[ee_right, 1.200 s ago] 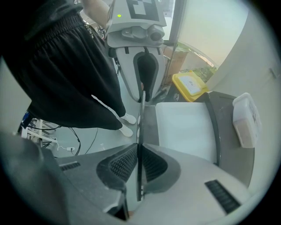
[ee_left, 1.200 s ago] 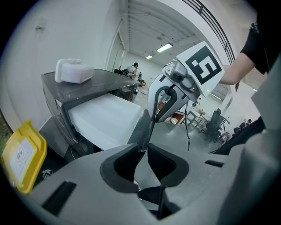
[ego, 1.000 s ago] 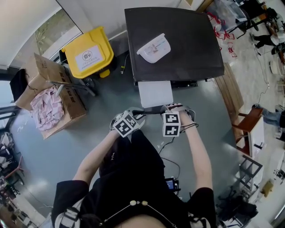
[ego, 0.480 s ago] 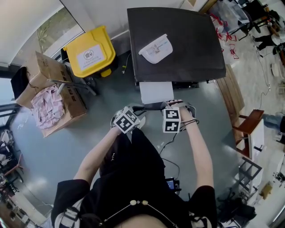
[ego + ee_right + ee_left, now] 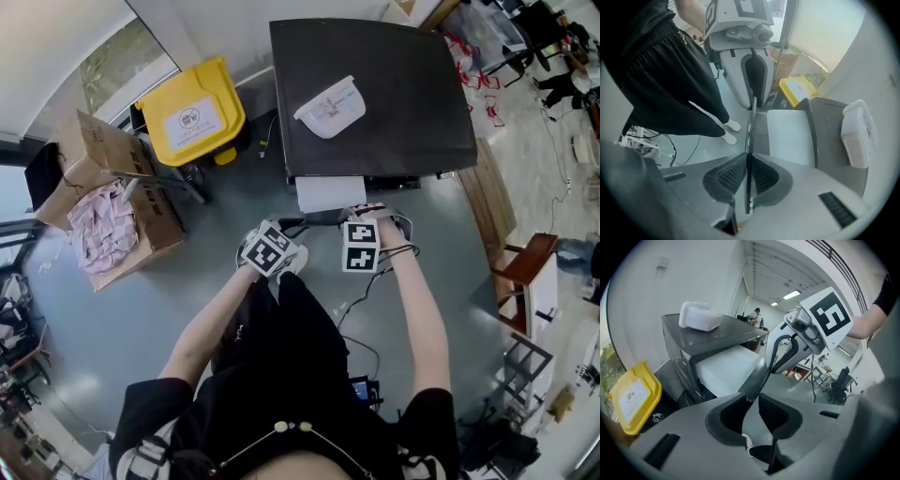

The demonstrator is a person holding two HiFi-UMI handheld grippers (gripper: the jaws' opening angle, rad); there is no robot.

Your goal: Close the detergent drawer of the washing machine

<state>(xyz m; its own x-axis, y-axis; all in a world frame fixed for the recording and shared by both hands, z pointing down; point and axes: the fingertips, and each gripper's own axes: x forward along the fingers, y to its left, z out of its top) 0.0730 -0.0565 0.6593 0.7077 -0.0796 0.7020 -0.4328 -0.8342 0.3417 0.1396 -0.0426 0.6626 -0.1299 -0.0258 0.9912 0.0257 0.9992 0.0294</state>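
We see the detergent drawer [image 5: 330, 192] standing pulled out from the front of the washing machine [image 5: 375, 94], its white inside facing up. We cannot make out any compartments or contents in it. Its thin dark front panel [image 5: 317, 221] is the edge nearest the person.

Our right tool [image 5: 748, 161] points down and is clenched on that panel, with both ribbed pads flat against its sides. Our left tool [image 5: 753, 401] reaches the same panel from the other end. Its jaws are opening, and the panel's edge runs between them without being squeezed.

On the machine's dark top lies a white lidded tub [image 5: 328, 106], and we cannot tell what it holds. To the machine's left on the grey floor [image 5: 216, 309] stands a yellow bin [image 5: 192, 114] with its lid down. Further left, an open cardboard box [image 5: 155, 220] is filled with pink and white cloth [image 5: 98, 225].
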